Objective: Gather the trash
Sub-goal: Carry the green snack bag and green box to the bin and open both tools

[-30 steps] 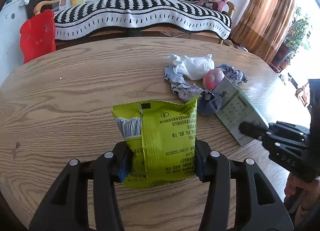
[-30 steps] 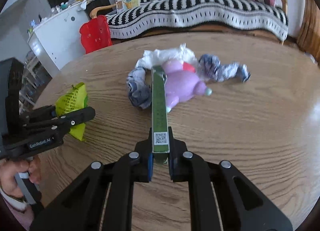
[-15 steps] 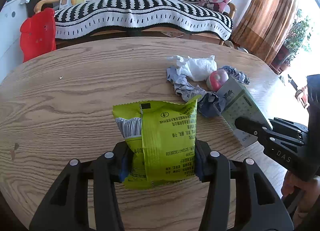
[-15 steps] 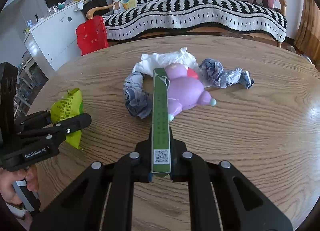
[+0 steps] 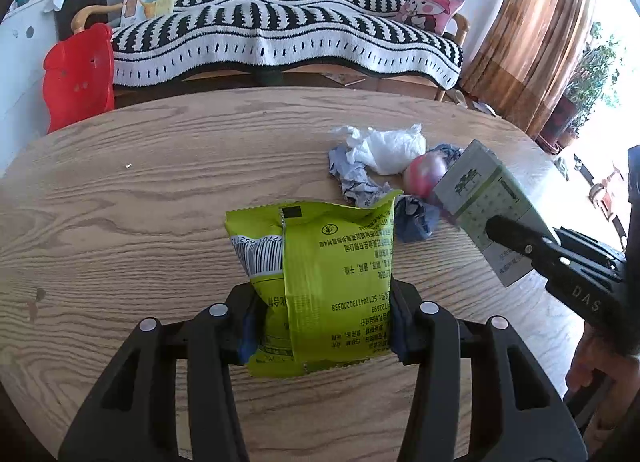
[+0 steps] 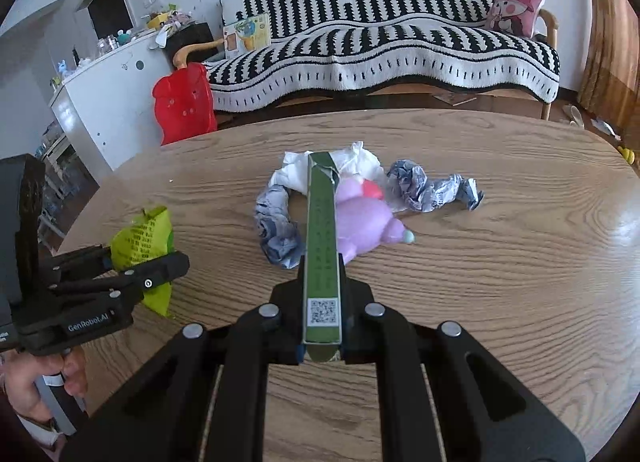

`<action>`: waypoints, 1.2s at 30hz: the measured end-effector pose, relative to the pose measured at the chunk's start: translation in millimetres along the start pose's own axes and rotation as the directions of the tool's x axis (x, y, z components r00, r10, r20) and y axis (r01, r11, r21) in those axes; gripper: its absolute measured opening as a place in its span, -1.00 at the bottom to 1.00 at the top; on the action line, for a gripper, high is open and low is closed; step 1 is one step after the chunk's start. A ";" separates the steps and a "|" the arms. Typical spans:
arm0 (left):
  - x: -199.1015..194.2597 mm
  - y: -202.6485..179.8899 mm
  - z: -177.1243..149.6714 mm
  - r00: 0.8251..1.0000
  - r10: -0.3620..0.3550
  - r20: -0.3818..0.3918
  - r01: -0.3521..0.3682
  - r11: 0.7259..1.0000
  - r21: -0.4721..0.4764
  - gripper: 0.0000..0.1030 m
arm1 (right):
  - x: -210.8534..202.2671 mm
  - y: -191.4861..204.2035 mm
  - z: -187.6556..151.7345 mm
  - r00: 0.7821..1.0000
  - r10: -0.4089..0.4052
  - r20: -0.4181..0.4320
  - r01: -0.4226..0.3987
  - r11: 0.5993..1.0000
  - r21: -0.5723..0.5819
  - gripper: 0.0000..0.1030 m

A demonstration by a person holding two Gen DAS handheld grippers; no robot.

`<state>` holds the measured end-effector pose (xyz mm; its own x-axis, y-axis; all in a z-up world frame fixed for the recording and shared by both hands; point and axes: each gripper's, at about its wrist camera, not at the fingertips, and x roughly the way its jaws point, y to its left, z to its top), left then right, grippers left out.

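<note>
While both claws hang above the wooden worktop point(image 5: 120, 189), left claw point(image 5: 322, 314) pinches green snack packet point(image 5: 320, 282) upright; right claw point(image 6: 320, 326) pinches slim green carton point(image 6: 322, 246) edge-on. Beyond, mid-worktop: white tissue point(image 6: 356, 165), crumpled grey paper point(image 6: 432, 187), purple toy point(image 6: 364, 221), touching in one heap.

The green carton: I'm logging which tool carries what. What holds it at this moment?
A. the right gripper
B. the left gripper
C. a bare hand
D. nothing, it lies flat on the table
A: the right gripper is shut on the green carton, while the left gripper clamps the yellow-green snack bag.
</note>
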<state>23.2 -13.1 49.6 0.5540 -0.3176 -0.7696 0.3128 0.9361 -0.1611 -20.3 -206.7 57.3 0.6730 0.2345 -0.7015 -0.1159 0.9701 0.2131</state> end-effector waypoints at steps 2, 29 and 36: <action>-4.4 -3.5 0.5 1.000 -0.003 0.008 0.003 1.000 0.002 -0.06 | -1.4 -0.2 -2.5 1.000 -0.003 -0.013 0.003 1.000 0.000 -0.78; -24.8 -427.9 -209.7 0.791 -0.372 -0.485 0.581 0.706 0.406 -0.09 | -325.2 -258.1 -336.5 0.961 -0.242 0.137 0.101 0.762 0.639 -0.78; -7.4 -443.1 -220.3 0.782 -0.316 -0.538 0.567 0.719 0.402 -0.09 | -308.2 -276.3 -369.0 0.973 -0.195 0.120 0.062 0.729 0.682 -0.78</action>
<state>-289.5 -392.2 -9.4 -0.0806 -0.4625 -0.8829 0.8495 0.4315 -0.3036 -465.3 -524.1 -36.3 0.7653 0.0313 -0.6429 0.4558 0.6789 0.5756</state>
